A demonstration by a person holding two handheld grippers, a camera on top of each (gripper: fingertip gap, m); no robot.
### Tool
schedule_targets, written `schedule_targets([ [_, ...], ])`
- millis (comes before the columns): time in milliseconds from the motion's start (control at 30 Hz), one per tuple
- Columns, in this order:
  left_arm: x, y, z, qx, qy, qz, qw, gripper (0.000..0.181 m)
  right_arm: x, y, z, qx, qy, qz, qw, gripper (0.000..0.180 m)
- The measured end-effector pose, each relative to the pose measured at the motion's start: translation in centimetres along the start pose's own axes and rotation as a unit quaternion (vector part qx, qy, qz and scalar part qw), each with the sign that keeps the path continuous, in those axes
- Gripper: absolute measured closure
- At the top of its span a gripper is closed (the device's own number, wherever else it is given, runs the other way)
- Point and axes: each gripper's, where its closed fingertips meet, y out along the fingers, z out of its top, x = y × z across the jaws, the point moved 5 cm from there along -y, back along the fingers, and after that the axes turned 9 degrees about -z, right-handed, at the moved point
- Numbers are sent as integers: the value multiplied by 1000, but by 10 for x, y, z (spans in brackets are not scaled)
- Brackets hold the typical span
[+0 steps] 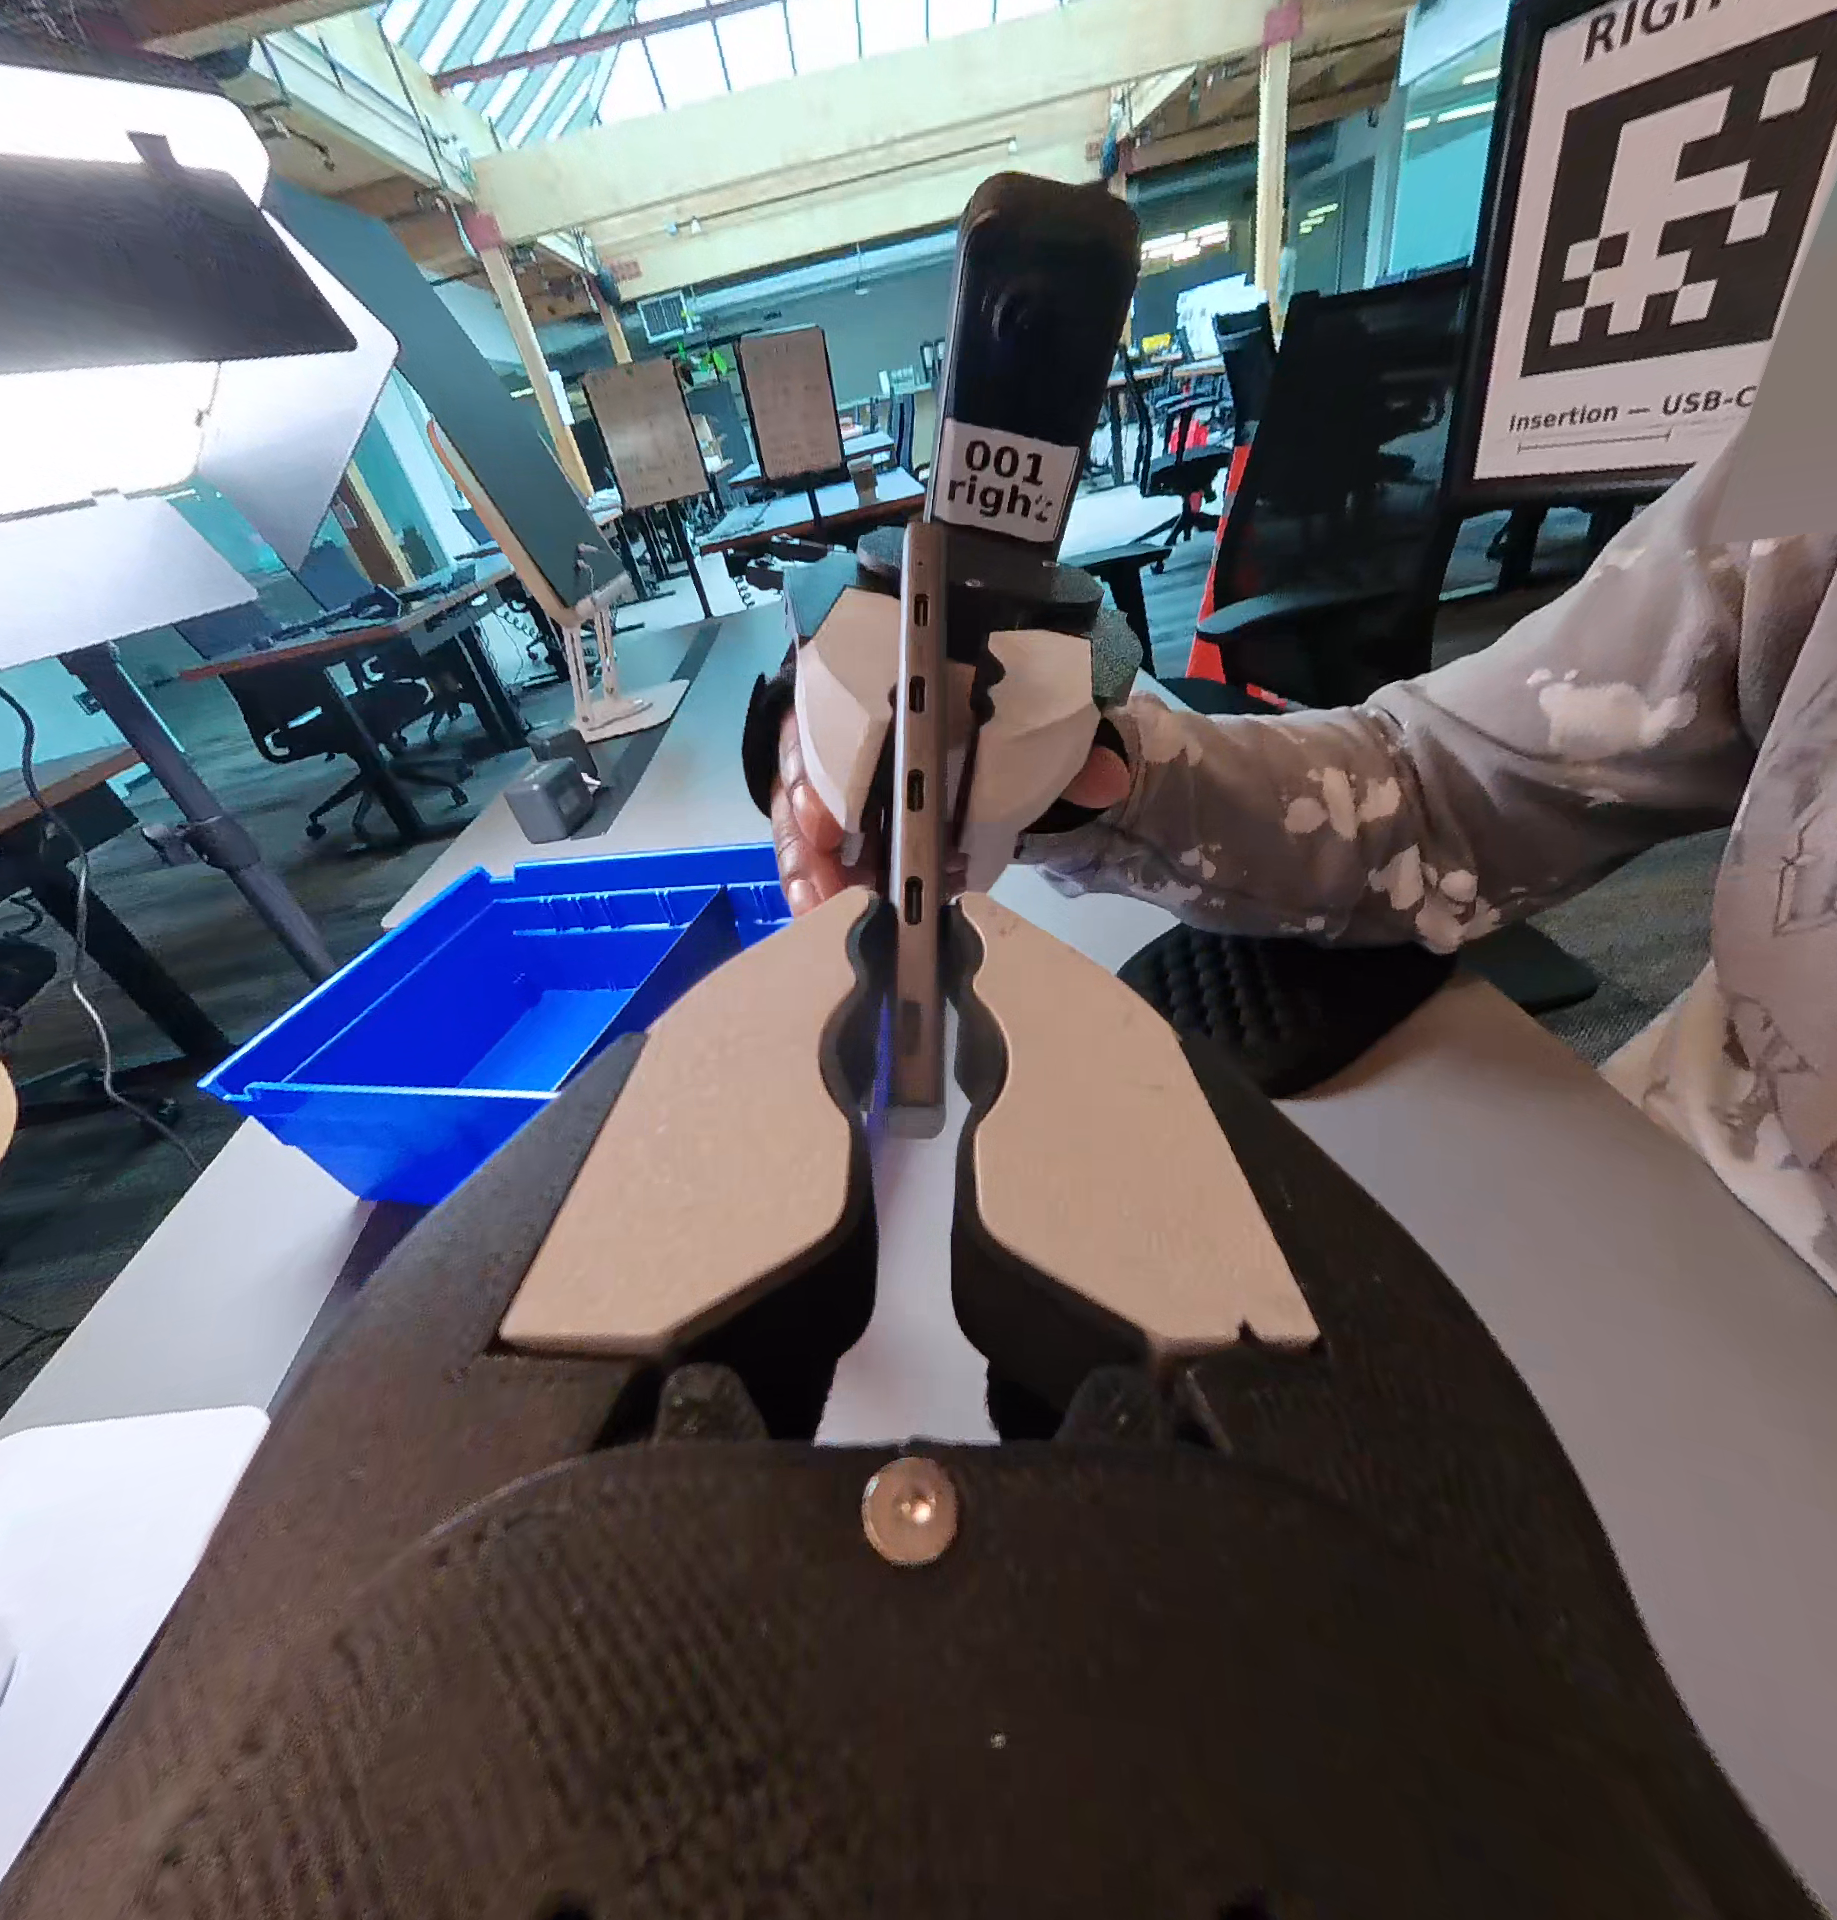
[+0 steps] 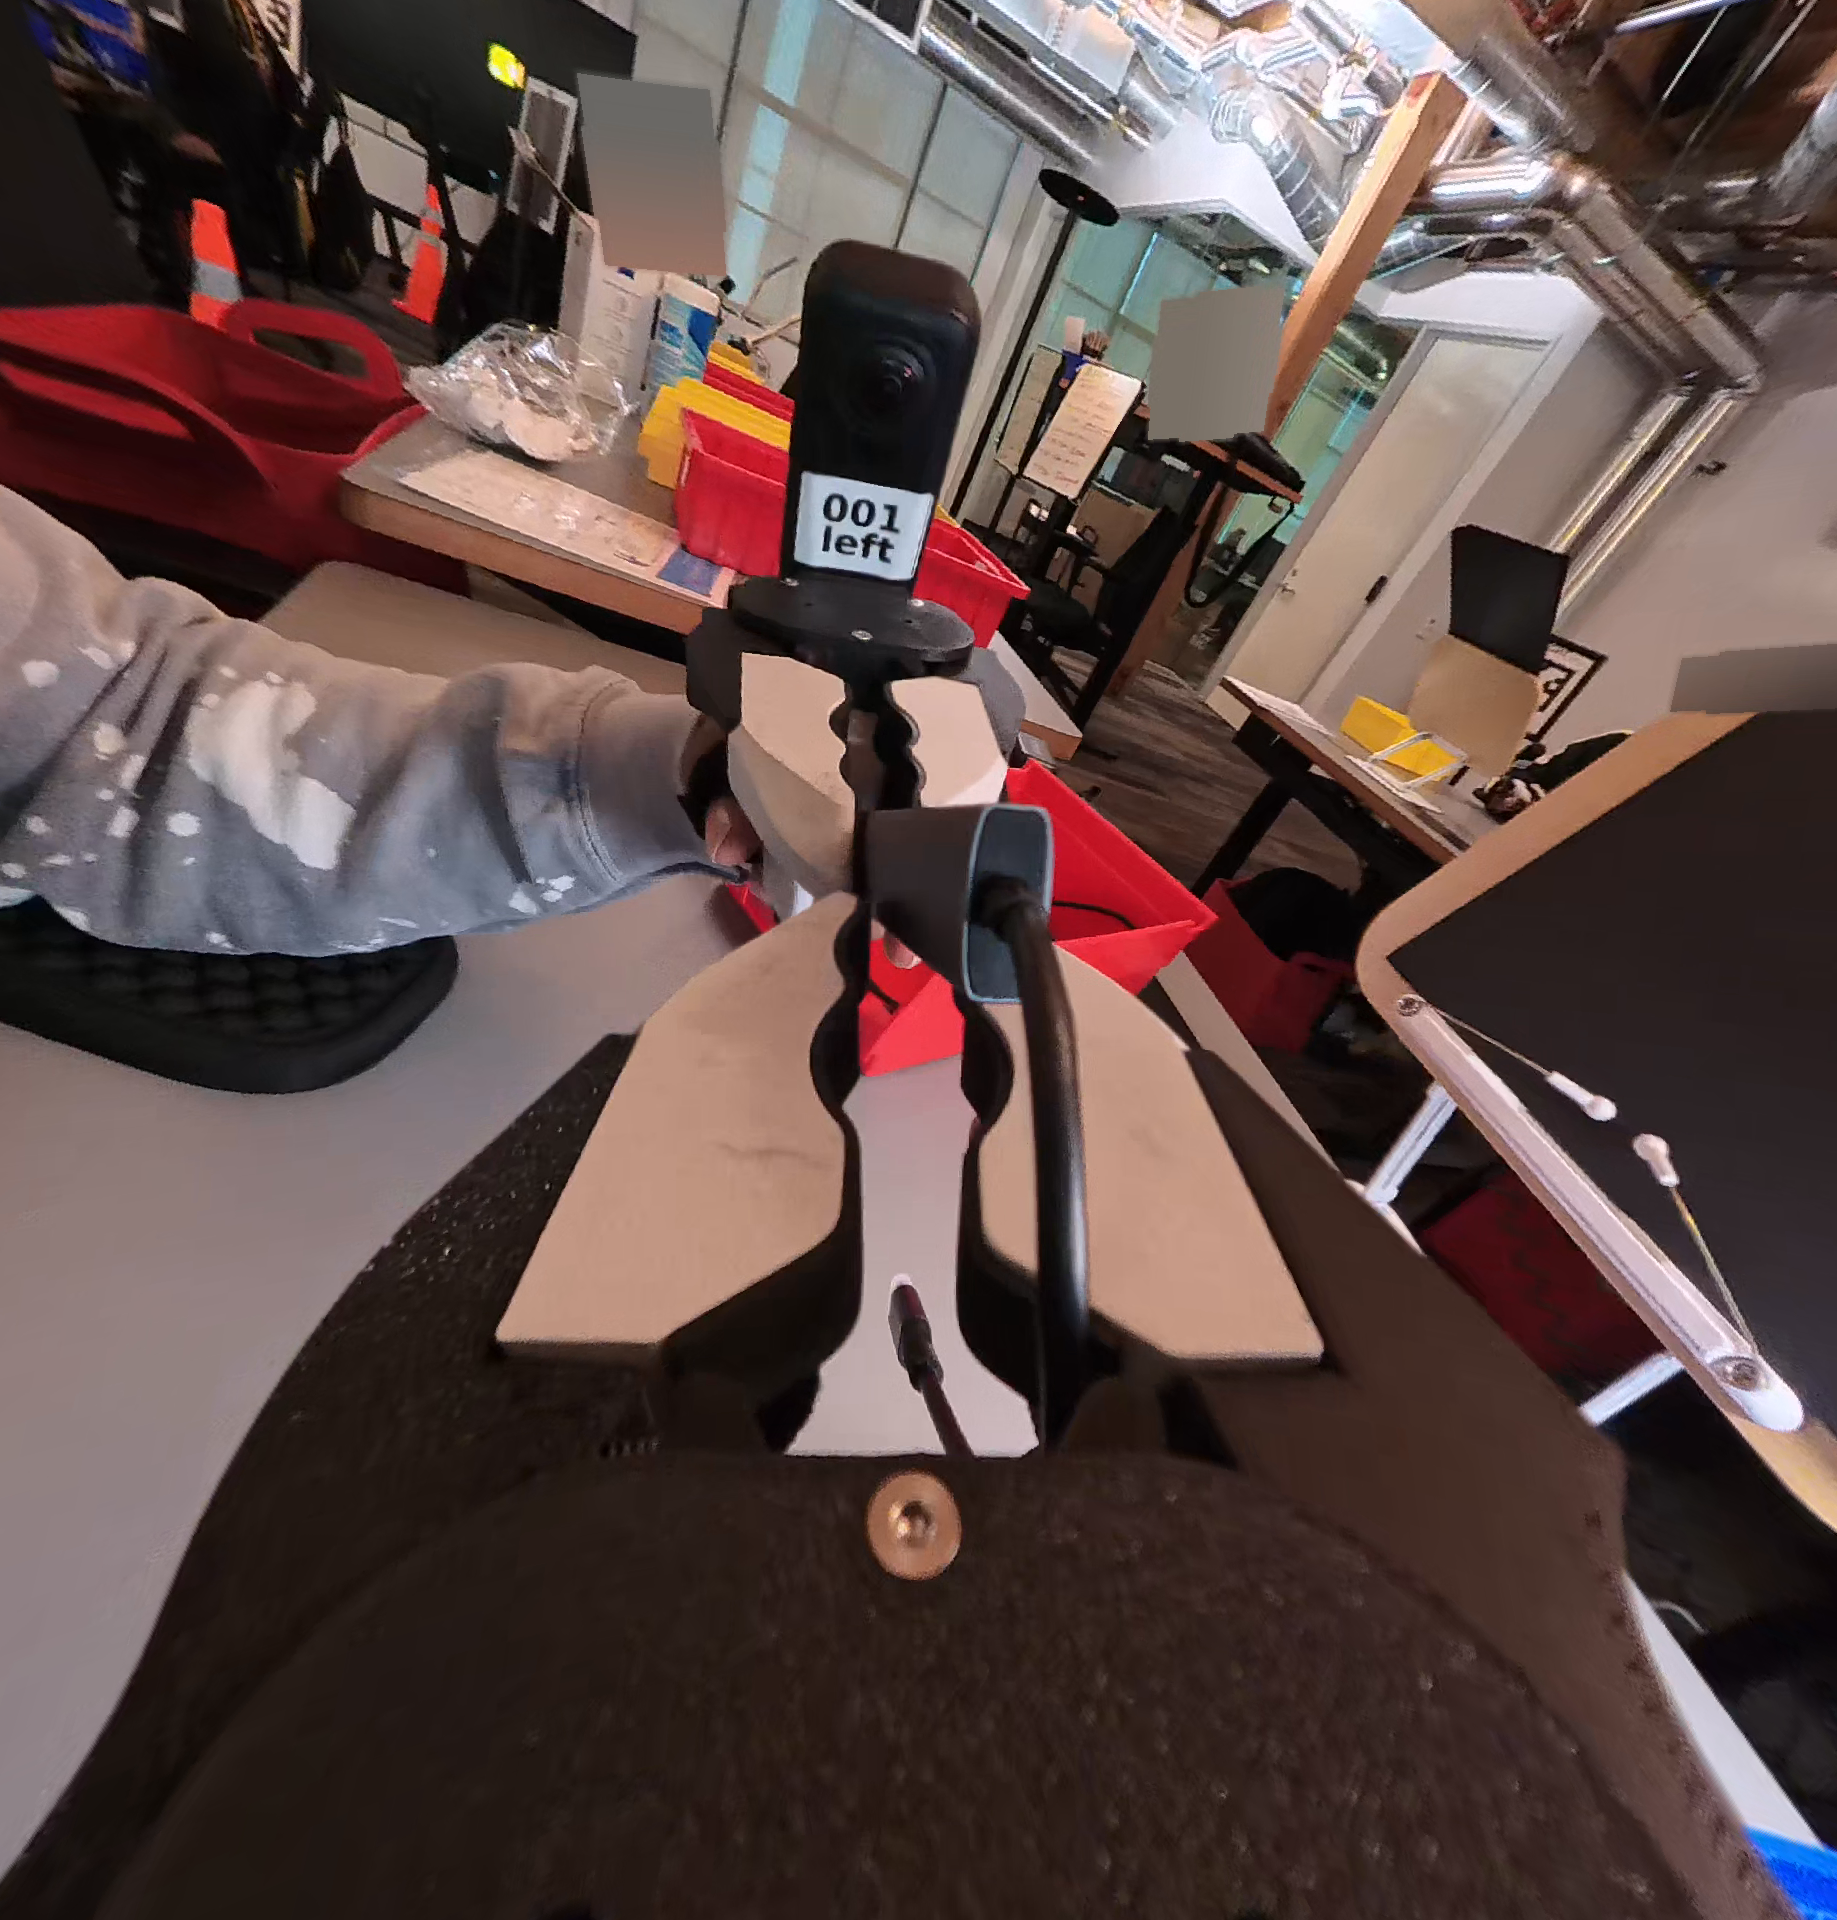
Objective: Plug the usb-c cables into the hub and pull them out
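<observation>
The slim grey usb-c hub [image 1: 919, 790] stands on edge with several ports along its narrow side. My left gripper [image 1: 909, 914] is shut on its near end. My right gripper [image 2: 909, 935] faces it, jaws a narrow gap apart, with nothing seen between them. The hub's end [image 2: 1007, 894] sits just over the right fingertip, and its thick black tail cable [image 2: 1049, 1091] hangs across that finger. A loose black usb-c plug [image 2: 909, 1330] with a thin cable lies on the white table [image 2: 166, 1247] under the right gripper. The right gripper [image 1: 914, 862] also shows in the left wrist view, flanking the hub.
A blue bin [image 1: 457, 1018] stands left of the hub. A red bin [image 2: 1101, 894] stands behind it in the right wrist view. A black padded cushion [image 1: 1278, 997] lies under the person's sleeve [image 1: 1413, 790]. A black tilted panel [image 2: 1620, 1039] stands to the right. The tips of both grippers are at nearly the same place.
</observation>
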Motion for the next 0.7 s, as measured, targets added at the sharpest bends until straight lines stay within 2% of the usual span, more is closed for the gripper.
schedule_targets([
  [333, -1, 5, -14, -41, -11, -6, 999, 170, -5, 5, -8, -17, -7, 4, 1000, 166],
  [700, -17, -3, -29, -106, -34, 57, 992, 164, -1, 10, -20, -92, -75, -37, 992, 169],
])
